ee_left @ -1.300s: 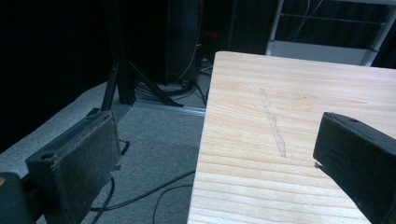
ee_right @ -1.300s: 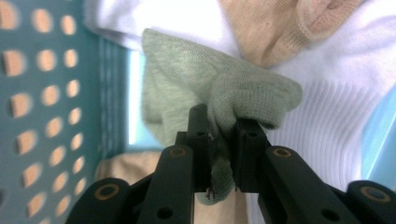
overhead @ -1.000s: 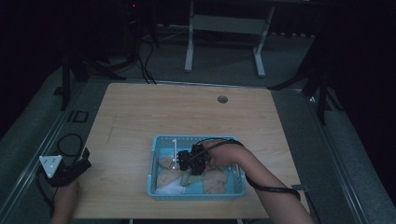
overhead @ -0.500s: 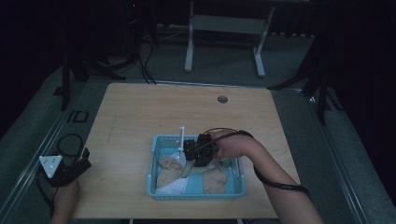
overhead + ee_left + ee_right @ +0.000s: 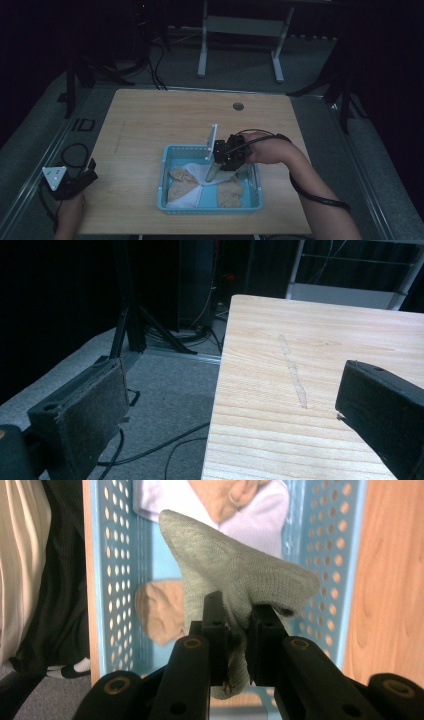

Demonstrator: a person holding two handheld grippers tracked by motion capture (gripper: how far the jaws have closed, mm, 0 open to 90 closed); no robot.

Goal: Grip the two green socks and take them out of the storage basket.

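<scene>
Jaws of your right gripper [image 5: 235, 625] were clamped on a grey-green sock [image 5: 235, 575], which hung lengthwise above the blue basket [image 5: 167, 200]. Your left gripper [image 5: 75, 182], jaws apart and empty, sat well left of that basket.

Open jaws frame the wooden table [image 5: 320, 390] edge and grey floor [image 5: 165, 395].
</scene>
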